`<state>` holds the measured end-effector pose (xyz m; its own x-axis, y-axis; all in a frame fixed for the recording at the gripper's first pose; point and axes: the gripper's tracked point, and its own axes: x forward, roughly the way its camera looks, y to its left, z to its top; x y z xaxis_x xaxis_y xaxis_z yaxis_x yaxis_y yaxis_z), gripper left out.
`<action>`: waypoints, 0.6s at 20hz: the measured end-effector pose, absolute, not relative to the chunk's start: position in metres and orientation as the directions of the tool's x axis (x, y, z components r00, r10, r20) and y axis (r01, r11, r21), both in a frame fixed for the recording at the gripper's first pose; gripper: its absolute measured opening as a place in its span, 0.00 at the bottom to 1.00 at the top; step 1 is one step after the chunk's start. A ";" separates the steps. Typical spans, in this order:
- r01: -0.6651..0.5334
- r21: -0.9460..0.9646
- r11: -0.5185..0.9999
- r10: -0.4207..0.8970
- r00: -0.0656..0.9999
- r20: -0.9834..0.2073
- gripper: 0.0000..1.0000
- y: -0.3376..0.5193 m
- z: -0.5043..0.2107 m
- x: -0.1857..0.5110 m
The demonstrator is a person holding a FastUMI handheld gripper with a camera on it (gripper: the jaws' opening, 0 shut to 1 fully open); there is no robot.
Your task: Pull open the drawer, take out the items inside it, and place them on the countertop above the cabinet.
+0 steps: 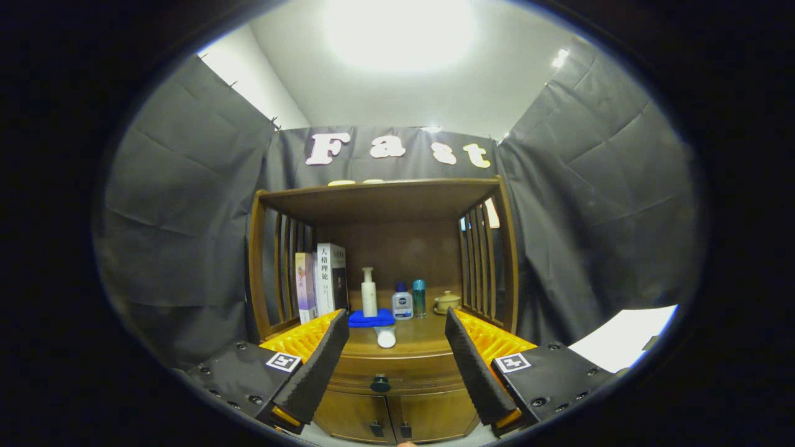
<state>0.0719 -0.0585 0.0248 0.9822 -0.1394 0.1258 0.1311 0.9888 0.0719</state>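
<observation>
A: State the cabinet (385,366) layout.
B: The drawer (397,372) sits shut below the countertop (422,338), knob (380,383) at its centre, two doors (397,416) beneath. A shelf (379,198) roofs the countertop.

A: Items on the countertop?
B: From the tube (386,336) at the front: folded cloth (371,319) just behind at 11 o'clock, pump bottle (369,292) behind that, books (322,282) at 10 o'clock, two small bottles (410,300) at 1 o'clock, lidded cup (447,302) at 2 o'clock.

A: Gripper (392,360)?
B: Fingers spread wide apart, empty; the drawer lies beyond and between them.
</observation>
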 end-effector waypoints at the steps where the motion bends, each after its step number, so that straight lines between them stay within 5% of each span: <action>1: 0.137 0.080 0.987 -0.147 0.980 0.134 0.97 -0.063 0.029 0.069; 12: 0.109 0.111 0.988 -0.119 0.989 0.086 0.96 -0.058 0.010 0.078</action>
